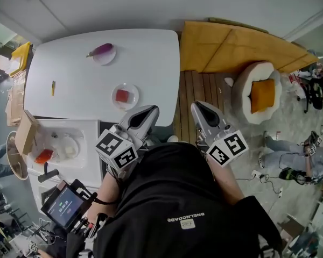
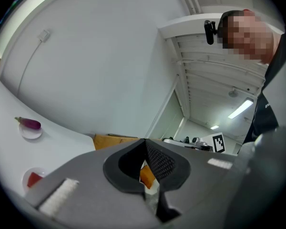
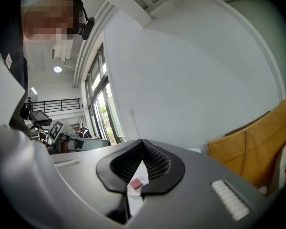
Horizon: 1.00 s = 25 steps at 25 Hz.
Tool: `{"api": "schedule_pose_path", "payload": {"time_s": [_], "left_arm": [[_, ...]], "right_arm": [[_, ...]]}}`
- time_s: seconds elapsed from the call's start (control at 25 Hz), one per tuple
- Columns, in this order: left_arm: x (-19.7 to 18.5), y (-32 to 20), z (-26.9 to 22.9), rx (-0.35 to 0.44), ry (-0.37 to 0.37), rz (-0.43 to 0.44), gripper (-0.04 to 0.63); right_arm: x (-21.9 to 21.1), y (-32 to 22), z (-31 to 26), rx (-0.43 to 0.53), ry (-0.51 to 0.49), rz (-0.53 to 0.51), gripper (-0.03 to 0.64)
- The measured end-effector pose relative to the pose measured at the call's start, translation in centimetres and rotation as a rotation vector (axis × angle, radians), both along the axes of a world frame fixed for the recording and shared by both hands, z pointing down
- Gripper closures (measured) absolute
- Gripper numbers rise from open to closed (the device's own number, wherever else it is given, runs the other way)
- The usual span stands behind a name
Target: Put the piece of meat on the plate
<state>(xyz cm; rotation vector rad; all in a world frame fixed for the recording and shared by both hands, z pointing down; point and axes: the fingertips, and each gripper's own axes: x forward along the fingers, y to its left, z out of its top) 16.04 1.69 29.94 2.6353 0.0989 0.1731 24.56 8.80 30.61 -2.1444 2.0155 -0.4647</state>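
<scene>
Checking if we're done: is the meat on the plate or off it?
On it. The red meat lies in the middle of the small white plate.

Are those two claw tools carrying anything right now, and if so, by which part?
Nothing is held. The left gripper and the right gripper are both closed on nothing; the piece of meat lies on its plate on the table.

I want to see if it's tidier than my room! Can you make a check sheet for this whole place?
Surface: white table, round-cornered.
Job's things: piece of meat already on its plate.
Clutter: eggplant on a second plate; yellow stick.
Grippers: left gripper and right gripper shut, holding nothing.
Cables: dark lead by the handheld screen.
Surroundings: orange cushion in a white round bed; wooden floor.
</scene>
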Motion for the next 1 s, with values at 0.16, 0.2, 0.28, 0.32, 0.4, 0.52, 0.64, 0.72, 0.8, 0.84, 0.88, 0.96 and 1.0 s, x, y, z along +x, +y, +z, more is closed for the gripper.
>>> {"api": "schedule_pose_path", "payload": {"time_s": [0.16,0.2,0.28,0.32,0.4,0.52,0.64,0.72,0.8,0.84,0.88,0.96,1.0], "left_arm": [[-0.1,-0.3,0.0,-0.001,0.003,-0.005,0.578],[-0.1,-0.3,0.1,-0.003,0.006,-0.007,0.578],[-0.3,-0.5,0.3,-0.01,0.021,-0.013,0.578],[-0.4,-0.6,0.4,-0.013,0.024,-0.016,0.578],[-0.5,-0.7,0.4,-0.014,0.01,-0.022,0.578],[-0.8,-0.8,0.7,-0.018,-0.004,-0.027,0.578],[-0.8,-0.9,1.1,-0.024,-0.008,-0.032,0.578],[-0.9,-1.2,1.2,-0.03,-0.009,-0.039,0.578],[-0.9,-1.4,1.3,-0.034,-0.008,-0.044,0.578],[-0.9,-1.6,1.3,-0.034,-0.006,-0.045,0.578],[-0.9,-1.8,1.4,-0.034,-0.001,-0.045,0.578],[-1.1,-2.1,1.8,-0.03,0.013,-0.044,0.578],[-1.2,-2.3,2.0,-0.028,0.019,-0.043,0.578]], "right_arm": [[-0.1,-0.6,-0.1,0.006,0.0,-0.009,0.611],[-0.2,-0.7,-0.2,0.008,0.0,-0.01,0.611],[-0.3,-0.8,-0.2,0.01,-0.002,-0.013,0.611],[-0.4,-0.9,-0.3,0.01,-0.004,-0.015,0.611],[-0.6,-1.1,-0.3,0.011,-0.004,-0.02,0.611],[-0.8,-1.3,0.0,0.009,-0.006,-0.024,0.611],[-0.7,-1.5,0.4,0.003,-0.012,-0.026,0.611],[-0.7,-1.7,0.6,0.0,-0.015,-0.03,0.611],[-0.7,-1.9,0.7,-0.003,-0.017,-0.033,0.611],[-0.7,-2.0,0.8,-0.005,-0.017,-0.034,0.611],[-0.8,-2.1,0.9,-0.007,-0.018,-0.034,0.611],[-0.9,-2.4,1.1,-0.009,-0.018,-0.032,0.611],[-1.0,-2.6,1.2,-0.01,-0.018,-0.032,0.611]]}}
